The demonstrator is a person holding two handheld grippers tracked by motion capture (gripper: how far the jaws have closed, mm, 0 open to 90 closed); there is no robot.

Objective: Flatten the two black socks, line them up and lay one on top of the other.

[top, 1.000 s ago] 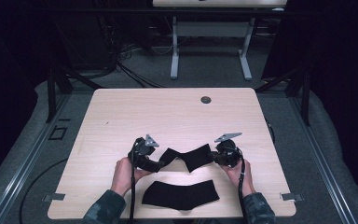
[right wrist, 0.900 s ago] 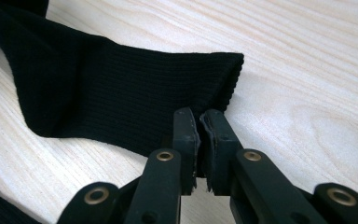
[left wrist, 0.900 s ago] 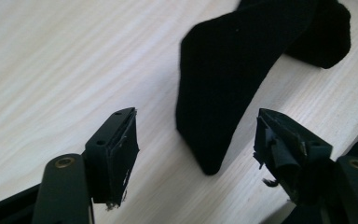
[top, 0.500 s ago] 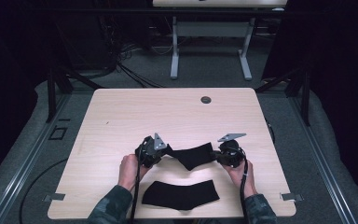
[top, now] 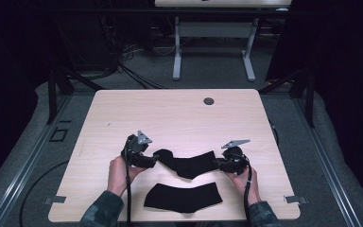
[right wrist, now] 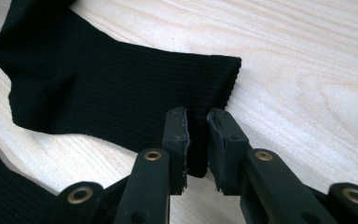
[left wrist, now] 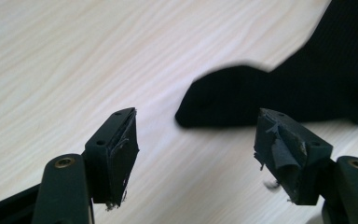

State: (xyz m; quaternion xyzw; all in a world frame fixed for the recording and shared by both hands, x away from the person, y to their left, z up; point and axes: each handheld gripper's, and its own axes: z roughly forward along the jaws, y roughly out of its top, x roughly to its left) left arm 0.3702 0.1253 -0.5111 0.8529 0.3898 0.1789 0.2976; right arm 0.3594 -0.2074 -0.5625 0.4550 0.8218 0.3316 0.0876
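Black sock (top: 189, 164) number one lies flat on the table (top: 179, 113), stretched between the two grippers. The left gripper (top: 147, 161) has its jaws wide apart, and they have just been opening, with nothing between them. In the left gripper view the toe end of this sock (left wrist: 223, 105) lies on the wood just past the two pads (left wrist: 123, 154), not touching them. The right gripper (top: 220, 164) has its jaws close together with the cuff edge of the sock (right wrist: 121, 100) between them. These jaws have just been opening a little too, and I cannot tell if the pads (right wrist: 181, 140) press the cloth or only stand beside it.

The high view shows things the close views miss: a second black sock (top: 183, 197) lies flat nearer the person, apart from the first one, and a small round dark cap (top: 209, 101) sits at the far edge of the table. The right gripper view shows the fine ribs in the cloth. There the second sock (right wrist: 0, 186) is cut off at the bottom left corner.

In the high view the jaws are too small and dark to make out. The person's hands (top: 119, 171) hide the backs of the grippers.
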